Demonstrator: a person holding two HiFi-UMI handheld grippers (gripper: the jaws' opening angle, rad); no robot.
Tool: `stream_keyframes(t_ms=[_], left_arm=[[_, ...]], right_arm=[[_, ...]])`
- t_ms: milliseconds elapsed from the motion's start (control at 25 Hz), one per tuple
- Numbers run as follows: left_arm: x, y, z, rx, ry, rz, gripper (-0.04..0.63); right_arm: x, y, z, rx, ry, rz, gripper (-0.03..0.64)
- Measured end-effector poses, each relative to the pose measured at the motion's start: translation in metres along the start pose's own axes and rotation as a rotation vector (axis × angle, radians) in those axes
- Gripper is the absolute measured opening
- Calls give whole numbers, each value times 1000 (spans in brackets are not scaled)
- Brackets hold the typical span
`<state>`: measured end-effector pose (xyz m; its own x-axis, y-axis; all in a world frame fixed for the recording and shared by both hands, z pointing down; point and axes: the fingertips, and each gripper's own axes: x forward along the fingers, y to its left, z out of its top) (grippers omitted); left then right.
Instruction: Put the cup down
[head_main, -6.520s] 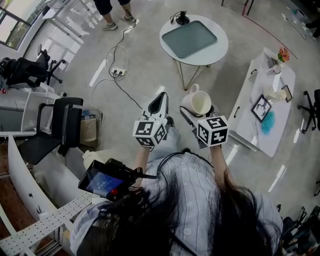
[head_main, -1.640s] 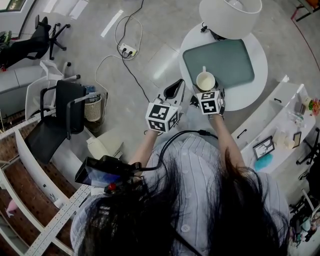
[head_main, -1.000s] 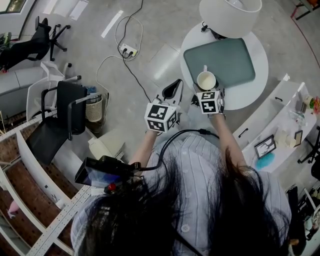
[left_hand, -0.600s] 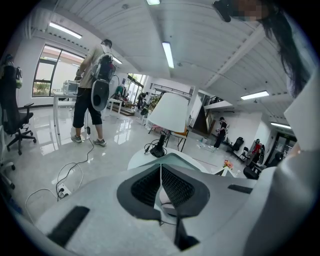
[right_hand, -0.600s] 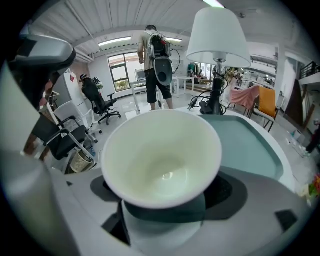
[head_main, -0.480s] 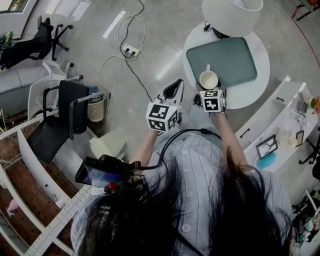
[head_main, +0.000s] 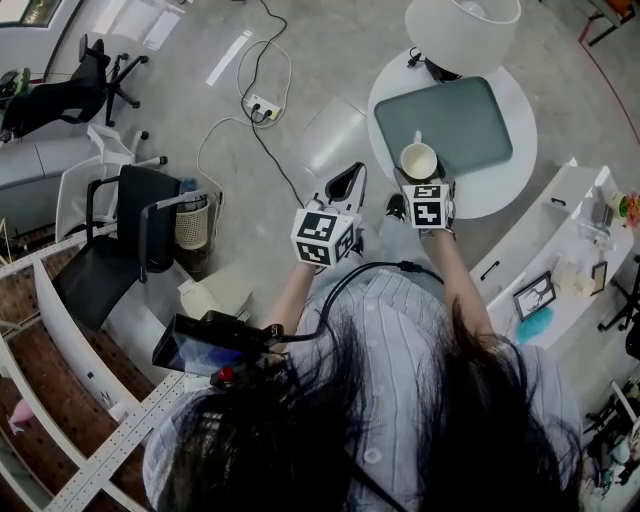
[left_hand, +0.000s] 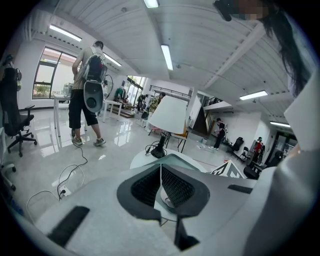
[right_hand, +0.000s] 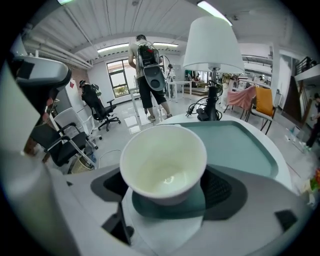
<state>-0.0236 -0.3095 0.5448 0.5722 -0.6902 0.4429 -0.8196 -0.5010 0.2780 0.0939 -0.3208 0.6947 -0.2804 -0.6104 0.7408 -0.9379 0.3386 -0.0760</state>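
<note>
A cream cup stands upright and empty between the jaws of my right gripper, which is shut on its lower wall. The cup's handle points away from me. It hangs over the near edge of a teal mat on a round white table; I cannot tell whether its base touches the mat. My left gripper is left of the table over the floor, jaws pressed together with nothing in them.
A lamp with a white shade stands at the table's far side. On the floor to the left lie a power strip with cables. A black chair and a wastebasket stand nearby. A person with a backpack stands beyond.
The cup was carried from over open floor to the round table. In the last second it edged a little farther over the mat; the left gripper kept its place beside it.
</note>
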Motion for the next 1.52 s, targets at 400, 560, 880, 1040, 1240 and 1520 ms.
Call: stream_keyframes(t_ms=[400, 560, 880, 1040, 1240, 1520], left_arm=[[-14, -3, 1, 13, -18, -14, 21], [-18, -3, 1, 17, -22, -20, 21], [-20, -1, 3, 27, -43, -31, 21], [-29, -2, 10, 37, -57, -49, 20], [-42, -1, 14, 48, -73, -67, 21], [-60, -3, 12, 72, -85, -96, 21]], right_arm=[[-31, 2, 22, 50, -109, -20, 408], [-45, 2, 34, 72, -155, -21, 407], [-67, -1, 53, 129, -200, -34, 405], [-86, 8, 71, 165, -233, -21, 405], [-103, 27, 82, 189, -260, 2, 392], [-125, 50, 84, 241, -323, 3, 302]])
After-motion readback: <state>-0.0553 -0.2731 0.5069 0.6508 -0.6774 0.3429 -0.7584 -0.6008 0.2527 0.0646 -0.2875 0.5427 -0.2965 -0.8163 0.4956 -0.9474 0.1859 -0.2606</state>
